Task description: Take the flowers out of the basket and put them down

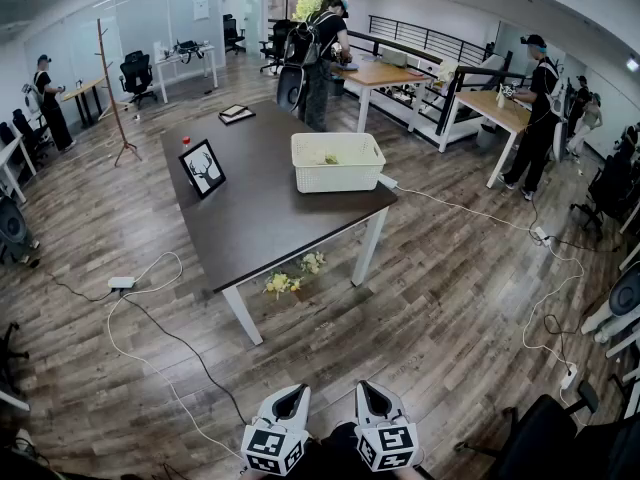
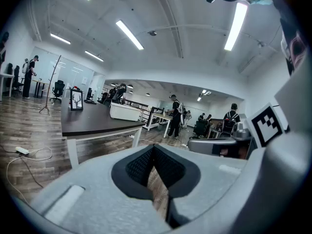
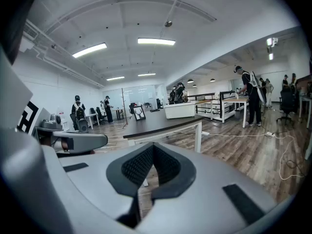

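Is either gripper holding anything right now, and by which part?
Nothing is held: the left gripper and the right gripper are both shut and empty.

The right tongs (image 3: 153, 152) fill the lower half of the view, their grey jaws closed so the black ribbed pads meet with nothing between them. Beyond them stands a dark-topped bench with white legs (image 3: 157, 124). A white rectangular plastic basket (image 3: 181, 110) sits on its far end, and a black-framed deer picture (image 3: 140, 112) stands upright to the basket's left. The grey left tongs (image 3: 73, 141) jut in from the left edge. A white cable (image 3: 253, 134) trails across the wooden floor.
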Motion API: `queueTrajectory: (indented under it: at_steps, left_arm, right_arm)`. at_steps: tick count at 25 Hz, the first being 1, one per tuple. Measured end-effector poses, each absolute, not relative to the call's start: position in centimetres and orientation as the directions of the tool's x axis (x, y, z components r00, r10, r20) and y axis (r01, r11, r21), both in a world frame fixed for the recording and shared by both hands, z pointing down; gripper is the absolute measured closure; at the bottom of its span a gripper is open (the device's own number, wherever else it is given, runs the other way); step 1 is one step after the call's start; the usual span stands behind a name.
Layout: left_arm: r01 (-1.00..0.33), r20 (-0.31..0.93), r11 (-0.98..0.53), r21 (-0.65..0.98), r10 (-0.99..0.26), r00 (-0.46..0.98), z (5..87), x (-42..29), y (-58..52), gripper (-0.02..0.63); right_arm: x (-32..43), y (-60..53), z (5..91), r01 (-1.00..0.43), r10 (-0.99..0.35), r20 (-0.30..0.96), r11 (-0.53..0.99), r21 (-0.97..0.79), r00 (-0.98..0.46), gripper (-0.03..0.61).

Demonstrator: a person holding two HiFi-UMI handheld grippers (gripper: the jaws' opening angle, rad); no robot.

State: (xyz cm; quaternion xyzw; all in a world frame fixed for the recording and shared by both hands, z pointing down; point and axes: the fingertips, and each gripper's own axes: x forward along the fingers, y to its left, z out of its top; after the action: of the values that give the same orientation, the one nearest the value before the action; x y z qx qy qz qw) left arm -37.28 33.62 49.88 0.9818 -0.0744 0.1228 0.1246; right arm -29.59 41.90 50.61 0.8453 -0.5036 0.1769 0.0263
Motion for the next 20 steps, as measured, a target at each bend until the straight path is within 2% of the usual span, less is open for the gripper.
queueTrajectory:
  at_steps: [11,20]
  left_arm:
    - [-0.165,0.273,-0.96,0.227,-0.1,0.957,50.4,-36.3,33.8,0.604]
    - [-0.216,0.294,-0.95,0.225,-0.145,0.945,50.5,-32.4,31.8,0.604]
  right_arm:
    - [-28.5,42.3,51.8,-0.854,-0.828,0.342,-0.507,-0.118,0.445,0.574]
    - [-23.9,40.2,51.7,-0.871,-0.846,0.342,-0.474,-0.132,0.409,0.574]
